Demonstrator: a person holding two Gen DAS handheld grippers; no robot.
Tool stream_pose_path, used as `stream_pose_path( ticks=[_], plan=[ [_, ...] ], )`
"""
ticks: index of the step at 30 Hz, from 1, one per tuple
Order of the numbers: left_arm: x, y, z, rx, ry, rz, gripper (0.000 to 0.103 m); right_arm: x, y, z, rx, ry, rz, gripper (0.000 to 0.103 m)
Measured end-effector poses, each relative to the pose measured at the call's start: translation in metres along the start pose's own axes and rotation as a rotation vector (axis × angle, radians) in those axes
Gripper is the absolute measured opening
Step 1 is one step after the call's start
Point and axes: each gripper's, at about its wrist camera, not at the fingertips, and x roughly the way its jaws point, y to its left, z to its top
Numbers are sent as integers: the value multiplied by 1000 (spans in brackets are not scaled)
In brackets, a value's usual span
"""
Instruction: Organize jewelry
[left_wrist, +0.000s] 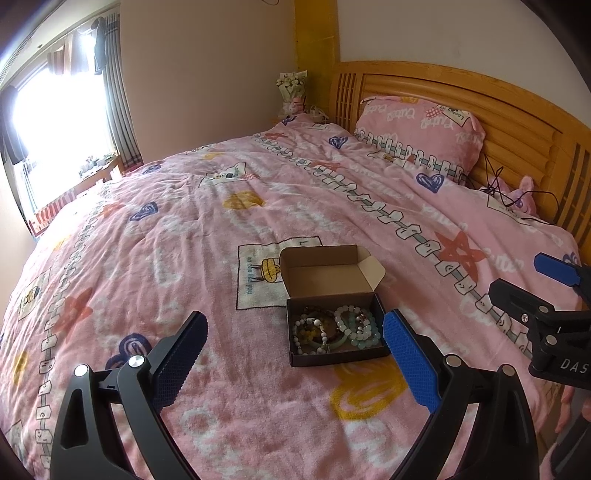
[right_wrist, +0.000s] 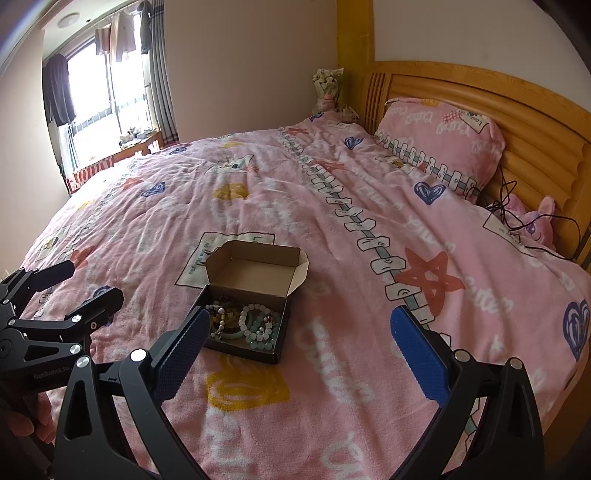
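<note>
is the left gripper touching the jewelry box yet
Apart. In the right wrist view the left gripper hangs open off to the side of the box, with bare pink blanket between them.

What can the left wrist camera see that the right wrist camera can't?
Only the left wrist view shows the right hand-held gripper, open, off to its right. Only the right wrist view shows the left hand-held gripper, open, and the pink plush toy clearly by the headboard. Both show the open cardboard box of beaded bracelets on the pink blanket, plus the pillow.
</note>
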Motion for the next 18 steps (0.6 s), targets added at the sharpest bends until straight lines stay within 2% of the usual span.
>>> stream_pose_path(
  ticks=[18],
  plan=[
    [1,-5,-2,4,3,-3,94,1,0,-1,-1,-1,-1,96]
  ],
)
